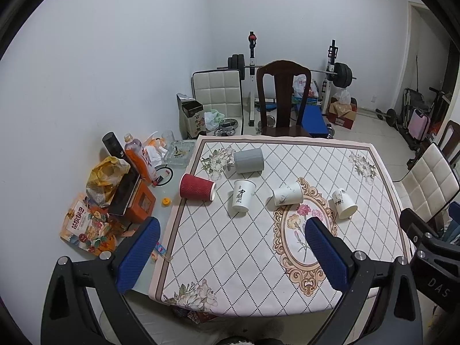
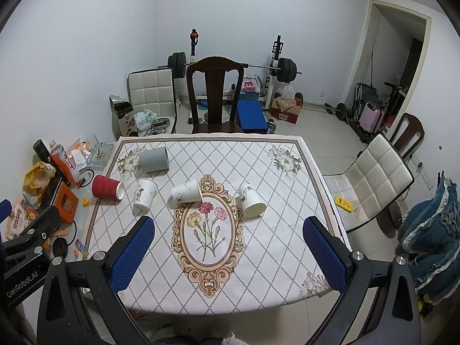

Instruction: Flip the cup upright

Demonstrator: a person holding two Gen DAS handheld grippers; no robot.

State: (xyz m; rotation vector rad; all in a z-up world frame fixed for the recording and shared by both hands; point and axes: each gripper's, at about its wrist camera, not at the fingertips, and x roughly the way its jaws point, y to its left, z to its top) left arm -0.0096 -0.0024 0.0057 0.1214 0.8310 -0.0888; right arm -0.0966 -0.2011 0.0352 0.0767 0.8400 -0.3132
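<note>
Right claw (image 2: 228, 244) gaping wide, empty, above the worktop (image 2: 273, 273). Five cups across the far half: red cup (image 2: 107, 187) and grey cup (image 2: 153, 159) lie sideways.

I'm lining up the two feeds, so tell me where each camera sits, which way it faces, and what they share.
Left wrist: sits on the left gripper, above the table's near-left side, facing the far dark wooden chair; its open blue-padded fingers and the right gripper's black body show.
Right wrist: sits on the right gripper, above the near edge, facing likewise; its open fingers and the left gripper's body show.
Shared: patterned tablecloth, red ribbed paper cup, grey ribbed cup, three white paper cups.
</note>
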